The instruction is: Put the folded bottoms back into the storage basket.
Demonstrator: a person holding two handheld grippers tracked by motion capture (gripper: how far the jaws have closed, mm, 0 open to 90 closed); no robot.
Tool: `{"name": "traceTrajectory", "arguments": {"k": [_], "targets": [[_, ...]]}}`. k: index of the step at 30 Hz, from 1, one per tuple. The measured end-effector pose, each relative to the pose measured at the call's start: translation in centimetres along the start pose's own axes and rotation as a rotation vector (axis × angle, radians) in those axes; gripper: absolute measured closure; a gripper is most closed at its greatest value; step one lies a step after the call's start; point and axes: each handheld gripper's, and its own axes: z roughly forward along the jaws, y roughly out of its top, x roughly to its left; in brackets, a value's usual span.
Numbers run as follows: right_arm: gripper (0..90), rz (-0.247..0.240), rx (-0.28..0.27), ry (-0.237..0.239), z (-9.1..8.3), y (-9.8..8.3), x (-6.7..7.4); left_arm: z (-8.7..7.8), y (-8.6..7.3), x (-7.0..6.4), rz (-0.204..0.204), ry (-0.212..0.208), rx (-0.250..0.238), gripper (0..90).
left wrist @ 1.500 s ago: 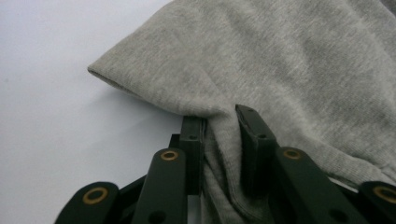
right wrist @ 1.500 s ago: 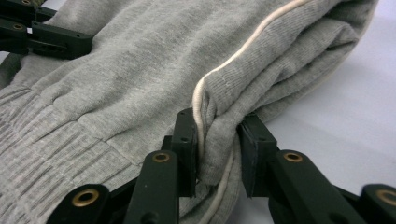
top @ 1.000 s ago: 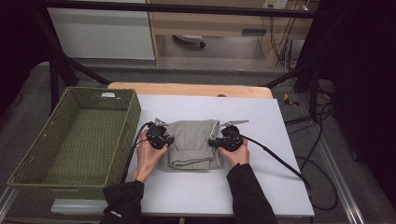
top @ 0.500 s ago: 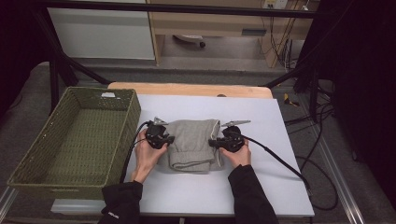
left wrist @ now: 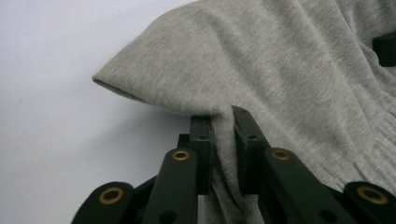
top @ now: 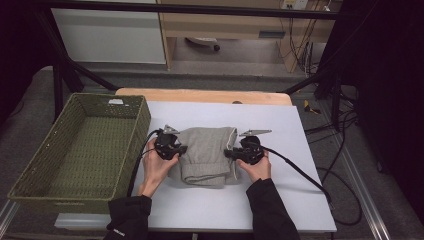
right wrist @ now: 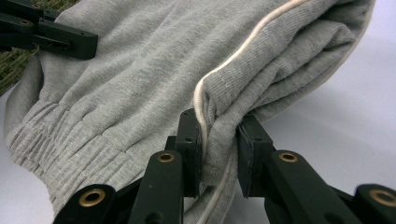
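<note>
The white bench (top: 310,145) carries a folded grey garment (top: 207,155) near its middle, well to the right of a green woven basket (top: 75,150) that stands at the bench's left edge. The garment is soft knit cloth with a ribbed cuff and a pale cord along one seam. The left gripper (top: 176,150) is at the garment's left edge; its fingers (left wrist: 201,140) are almost closed and pinch a fold of the grey cloth between them. The right gripper (top: 231,153) is at the garment's right edge; its fingers (right wrist: 190,135) also clamp a thick fold beside the cord. Compared with one second ago, both grippers are a little farther from the person, and the garment with them.
</note>
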Motion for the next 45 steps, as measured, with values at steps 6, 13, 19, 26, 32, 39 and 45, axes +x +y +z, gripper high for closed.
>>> {"name": "traceTrajectory", "arguments": {"k": [6, 13, 19, 26, 32, 39, 45], "targets": [[74.1, -0.003, -0.013, 0.006, -0.7, 0.0, 0.2, -0.8, 0.3, -0.4, 0.015, -0.003, -0.013, 80.2], [74.1, 0.000, -0.023, 0.019, -1.3, 0.0, 0.6, -1.7, 0.3, -0.9, 0.025, -0.008, -0.012, 80.3], [74.2, -0.005, -0.033, 0.026, -1.8, -0.2, 0.9, -2.4, 0.3, -1.1, 0.034, -0.013, -0.015, 80.2], [74.2, -0.003, -0.036, 0.032, -2.4, -0.4, 1.4, -3.1, 0.2, -1.6, 0.050, -0.017, -0.016, 80.2], [74.2, -0.012, -0.046, 0.039, -3.1, -0.6, 1.8, -3.6, 0.0, -2.0, 0.053, -0.030, -0.021, 80.3], [74.2, -0.021, -0.051, 0.044, -3.7, -1.0, 2.3, -4.4, -0.2, -2.4, 0.066, -0.038, -0.027, 80.2], [74.2, -0.020, -0.059, 0.050, -4.2, -1.2, 2.6, -5.0, -0.3, -2.7, 0.077, -0.039, -0.033, 80.2]]}}
